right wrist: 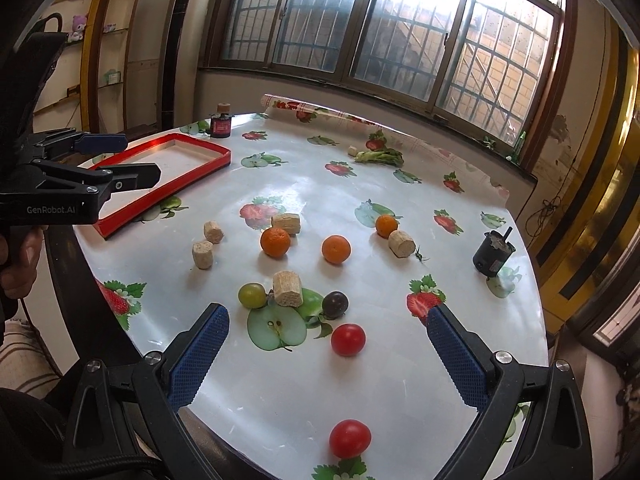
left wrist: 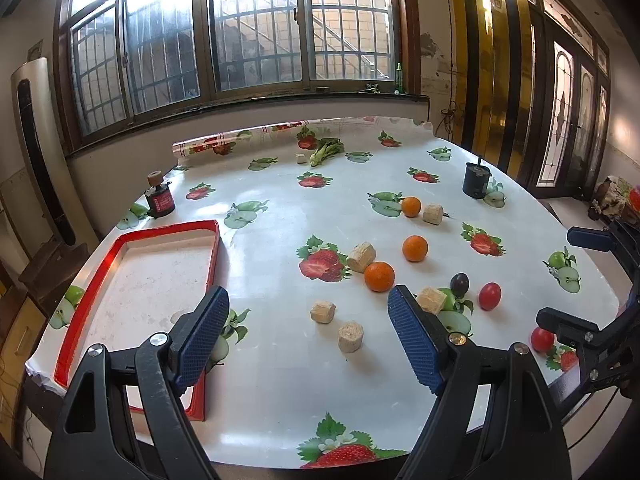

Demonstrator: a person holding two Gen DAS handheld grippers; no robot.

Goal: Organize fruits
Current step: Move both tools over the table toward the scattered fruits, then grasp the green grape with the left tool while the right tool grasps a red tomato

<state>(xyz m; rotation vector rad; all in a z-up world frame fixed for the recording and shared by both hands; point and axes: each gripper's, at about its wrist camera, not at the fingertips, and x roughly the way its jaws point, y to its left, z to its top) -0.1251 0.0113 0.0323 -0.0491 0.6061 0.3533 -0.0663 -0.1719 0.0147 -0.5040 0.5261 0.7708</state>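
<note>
Hovering above the fruit-printed tabletop [left wrist: 280, 208], both grippers held nothing.

The shallow red rectangular tray [left wrist: 120, 248] sat at left; the left gripper [left wrist: 308, 340] and right gripper [right wrist: 328, 356] hung with fingers spread wide; three round oranges [left wrist: 379, 277] and red cherry tomatoes [right wrist: 348, 339] lay scattered among wooden cork pieces [left wrist: 322, 311].

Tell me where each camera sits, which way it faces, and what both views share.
Left wrist: on the left gripper, facing the window across the table; its blue-padded jaws stand open, with the red-rimmed rectangular tray at left and the right gripper at the right edge.
Right wrist: on the right gripper, jaws open, facing the window from further right; the left gripper shows at left.
Shared: tray, three round oranges.
</note>
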